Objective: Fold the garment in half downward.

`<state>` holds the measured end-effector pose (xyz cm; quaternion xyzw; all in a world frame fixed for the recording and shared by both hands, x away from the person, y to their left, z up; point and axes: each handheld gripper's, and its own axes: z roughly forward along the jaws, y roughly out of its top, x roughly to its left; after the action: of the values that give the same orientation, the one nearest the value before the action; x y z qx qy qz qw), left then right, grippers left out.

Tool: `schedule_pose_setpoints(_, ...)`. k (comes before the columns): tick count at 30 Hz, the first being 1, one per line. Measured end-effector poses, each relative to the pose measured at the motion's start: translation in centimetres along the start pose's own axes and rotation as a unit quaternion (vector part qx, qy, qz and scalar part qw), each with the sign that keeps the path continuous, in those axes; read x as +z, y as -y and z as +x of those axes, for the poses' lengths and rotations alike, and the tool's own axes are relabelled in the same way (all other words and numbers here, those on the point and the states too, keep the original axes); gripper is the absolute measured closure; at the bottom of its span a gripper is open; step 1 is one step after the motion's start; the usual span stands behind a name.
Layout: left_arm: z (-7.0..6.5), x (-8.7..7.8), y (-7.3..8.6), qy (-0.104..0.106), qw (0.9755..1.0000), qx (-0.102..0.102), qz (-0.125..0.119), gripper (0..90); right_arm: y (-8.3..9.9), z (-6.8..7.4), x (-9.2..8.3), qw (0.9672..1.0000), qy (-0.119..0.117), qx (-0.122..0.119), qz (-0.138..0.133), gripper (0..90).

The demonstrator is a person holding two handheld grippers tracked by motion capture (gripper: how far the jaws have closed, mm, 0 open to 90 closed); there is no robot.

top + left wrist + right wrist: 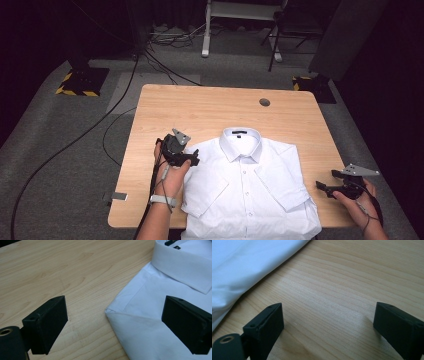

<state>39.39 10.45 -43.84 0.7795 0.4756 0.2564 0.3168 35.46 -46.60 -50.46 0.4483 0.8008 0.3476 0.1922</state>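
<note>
Both grippers' fingers apart, empty. White shirt is light, limp, slides on worktop; we'd pinch the folded shoulder corner, left gripper closest.

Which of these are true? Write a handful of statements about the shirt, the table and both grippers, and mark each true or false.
1. The white shirt lies front up, collar away from the person. True.
2. The left gripper is clamped on a sleeve. False: its jaws stand open at the shirt's shoulder corner.
3. The right gripper is open over bare table. True.
4. The shirt is blue and crumpled in a heap. False: white, laid flat, sleeves folded in.
</note>
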Motion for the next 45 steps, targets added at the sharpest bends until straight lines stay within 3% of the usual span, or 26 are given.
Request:
schedule_pose_setpoints(7, 0.6, 1.0, 0.1, 0.004, 0.9999, -0.006, 0.013, 6.5, 0.0, 0.0, 0.0, 1.0000, 0.000, 0.000, 0.000, 9.2)
schedule_pose_setpoints(11, 0.9, 1.9, 0.1, 0.001, 0.9996, 0.007, 0.027, 6.7, 0.0, 0.0, 0.0, 1.0000, 0.000, 0.000, 0.000, 9.2)
schedule_pose_setpoints(15, 1.3, 2.7, 0.2, 0.020, 0.9991, 0.000, 0.036, 6.6, 0.0, 0.0, 0.0, 1.0000, -0.001, -0.001, 0.000, 9.2)
schedule_pose_setpoints(22, 1.7, 3.7, 0.5, 0.024, 0.9989, 0.006, 0.041, 7.1, 0.0, -0.1, 0.0, 1.0000, -0.002, -0.002, 0.000, 9.2)
schedule_pose_setpoints(27, 1.6, 4.5, 0.7, 0.033, 0.9985, 0.007, 0.043, 7.2, 0.0, -0.1, 0.0, 1.0000, -0.002, -0.002, 0.000, 9.2)
schedule_pose_setpoints(31, 1.6, 5.3, 1.0, 0.033, 0.9972, 0.014, 0.065, 7.7, -0.1, -0.1, 0.0, 1.0000, -0.003, -0.002, 0.001, 9.2)
schedule_pose_setpoints(38, 1.4, 5.6, 1.1, 0.041, 0.9967, 0.010, 0.070, 7.5, -0.1, -0.2, 0.1, 1.0000, -0.003, -0.003, 0.000, 9.2)
schedule_pose_setpoints(45, 1.2, 6.5, 1.3, 0.049, 0.9946, 0.011, 0.091, 10.6, -0.2, -0.2, 0.1, 1.0000, -0.004, -0.003, 0.001, 9.2)
